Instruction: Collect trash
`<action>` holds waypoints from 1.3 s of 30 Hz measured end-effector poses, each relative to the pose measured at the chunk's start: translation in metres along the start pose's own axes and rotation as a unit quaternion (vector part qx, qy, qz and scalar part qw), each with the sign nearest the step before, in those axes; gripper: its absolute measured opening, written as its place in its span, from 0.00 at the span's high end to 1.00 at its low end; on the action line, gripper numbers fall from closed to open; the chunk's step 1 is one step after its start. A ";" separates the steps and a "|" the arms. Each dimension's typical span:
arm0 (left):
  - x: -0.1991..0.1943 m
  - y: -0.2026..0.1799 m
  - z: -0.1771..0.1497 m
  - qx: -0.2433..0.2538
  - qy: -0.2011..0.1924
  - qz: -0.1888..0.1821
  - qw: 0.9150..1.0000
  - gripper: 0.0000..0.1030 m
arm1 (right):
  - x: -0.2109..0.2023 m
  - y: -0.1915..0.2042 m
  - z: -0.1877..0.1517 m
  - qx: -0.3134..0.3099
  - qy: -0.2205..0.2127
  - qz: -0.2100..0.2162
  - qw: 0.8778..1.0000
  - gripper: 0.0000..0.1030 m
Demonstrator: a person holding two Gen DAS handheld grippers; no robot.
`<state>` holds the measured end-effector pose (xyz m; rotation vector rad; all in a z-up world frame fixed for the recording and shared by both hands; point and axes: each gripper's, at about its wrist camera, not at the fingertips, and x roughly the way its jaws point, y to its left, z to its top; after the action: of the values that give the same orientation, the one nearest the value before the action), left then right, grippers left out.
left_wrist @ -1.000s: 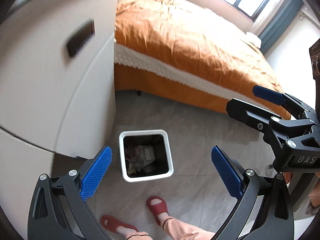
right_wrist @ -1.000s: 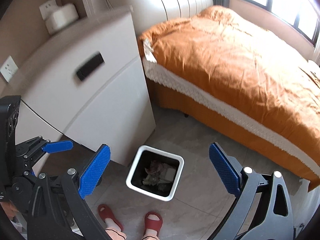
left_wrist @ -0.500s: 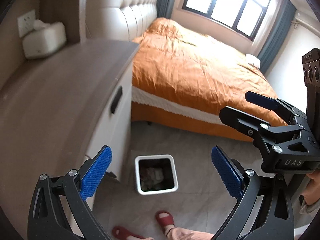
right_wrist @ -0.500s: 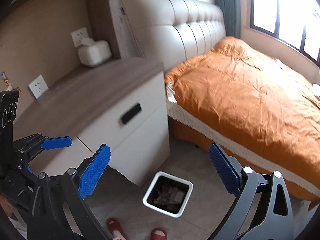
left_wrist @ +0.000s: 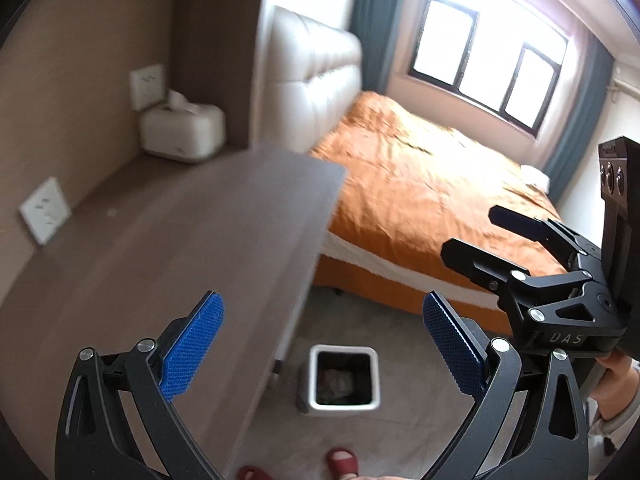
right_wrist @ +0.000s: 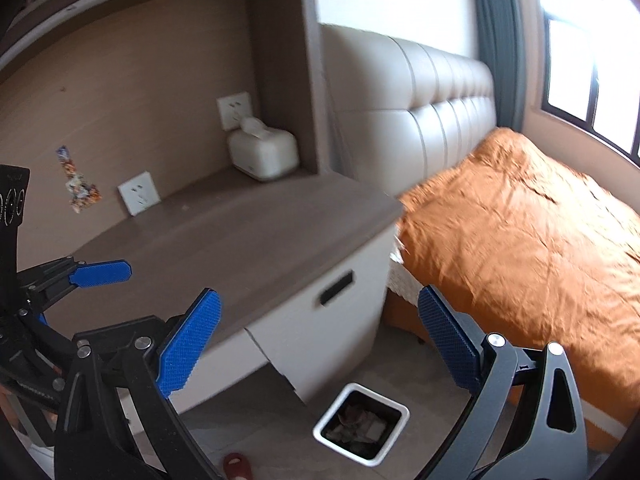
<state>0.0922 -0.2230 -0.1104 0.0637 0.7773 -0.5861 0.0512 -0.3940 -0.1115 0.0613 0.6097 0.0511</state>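
A white square trash bin (left_wrist: 343,380) (right_wrist: 362,424) stands on the grey floor beside the bedside cabinet, with crumpled paper trash (right_wrist: 360,426) inside. My left gripper (left_wrist: 320,348) is high above it, open and empty, its blue pads wide apart. My right gripper (right_wrist: 316,344) is also open and empty, raised over the cabinet's front edge. In the left wrist view the right gripper (left_wrist: 532,248) shows at the right; in the right wrist view the left gripper (right_wrist: 80,280) shows at the left. No loose trash shows on the cabinet top.
A brown-topped bedside cabinet (right_wrist: 248,240) with a white drawer front fills the left. A white tissue box (right_wrist: 264,156) sits at its back by wall sockets. A bed with an orange cover (right_wrist: 520,248) lies to the right. Red slippers (left_wrist: 342,462) show below.
Both grippers have risen and tilted up. The bin has shrunk toward the bottom of both views, and the cabinet top, tissue box and wall sockets have come into view. Both stay open.
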 end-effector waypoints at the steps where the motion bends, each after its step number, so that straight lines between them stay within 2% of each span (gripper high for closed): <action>1: -0.006 0.003 0.000 -0.005 -0.005 0.005 1.000 0.05 | -0.001 0.005 0.003 -0.003 -0.002 0.005 1.000 0.05; 7: -0.060 0.036 0.002 -0.047 -0.045 0.061 0.996 0.05 | -0.004 0.046 0.021 -0.032 -0.021 0.045 0.998 0.05; 15: -0.121 0.078 -0.007 -0.091 -0.079 0.135 0.983 0.05 | -0.005 0.104 0.040 -0.071 -0.043 0.094 0.992 0.05; 32: -0.198 0.146 -0.050 -0.155 -0.107 0.222 0.957 0.05 | -0.004 0.216 0.052 -0.152 -0.050 0.182 0.970 0.05; 39: -0.211 0.162 -0.059 -0.169 -0.107 0.233 0.952 0.05 | 0.001 0.240 0.054 -0.164 -0.046 0.195 0.966 0.05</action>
<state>0.0194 0.0291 -0.0353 -0.1285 0.6133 -0.0037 0.0760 -0.1568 -0.0505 -0.1379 0.4832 0.5279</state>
